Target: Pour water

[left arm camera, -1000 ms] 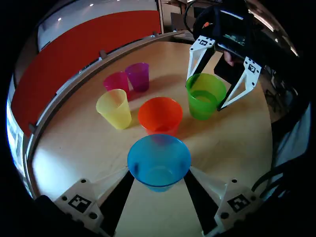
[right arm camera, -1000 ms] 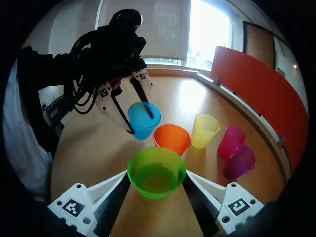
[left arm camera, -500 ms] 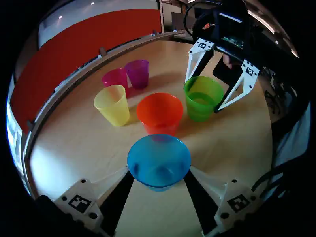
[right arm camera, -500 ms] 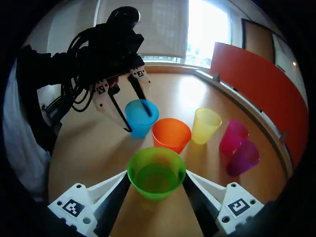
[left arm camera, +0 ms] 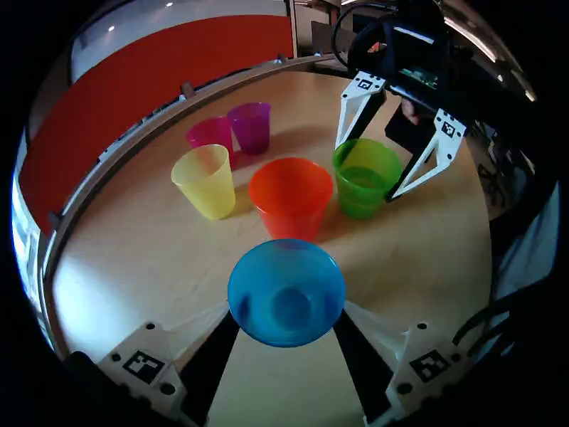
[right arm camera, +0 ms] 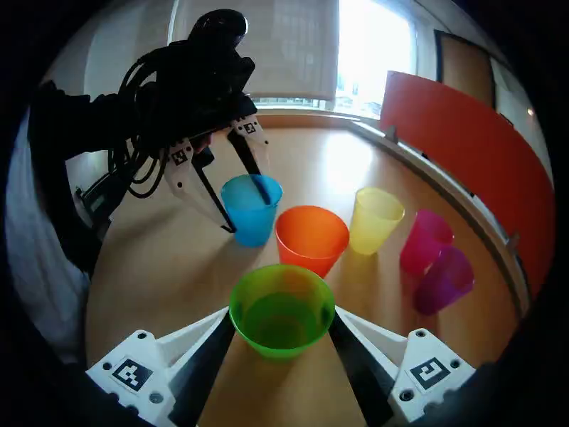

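Observation:
My left gripper [left arm camera: 286, 324] is shut on a blue cup [left arm camera: 286, 292], held just above the wooden table [left arm camera: 142, 249] and tipped a little forward; it looks empty. The same blue cup [right arm camera: 250, 208] and left gripper [right arm camera: 238, 203] show in the right gripper view, at the far left. My right gripper [right arm camera: 282, 327] is shut on a green cup [right arm camera: 282, 309] with water in it. In the left gripper view that green cup [left arm camera: 365, 176] sits between the white fingers of the right gripper [left arm camera: 364, 171], beyond an orange cup [left arm camera: 291, 197].
An orange cup [right arm camera: 311, 238], a yellow cup [right arm camera: 375, 220], a pink cup [right arm camera: 425, 242] and a purple cup [right arm camera: 444, 280] stand in a row on the table. An orange wall panel [right arm camera: 469, 149] runs along the far edge. A person's dark sleeve [right arm camera: 78, 142] holds the left gripper.
The blue cup has tipped slightly forward and come closer to the orange cup. The green cup has risen a little and stays level in the right gripper.

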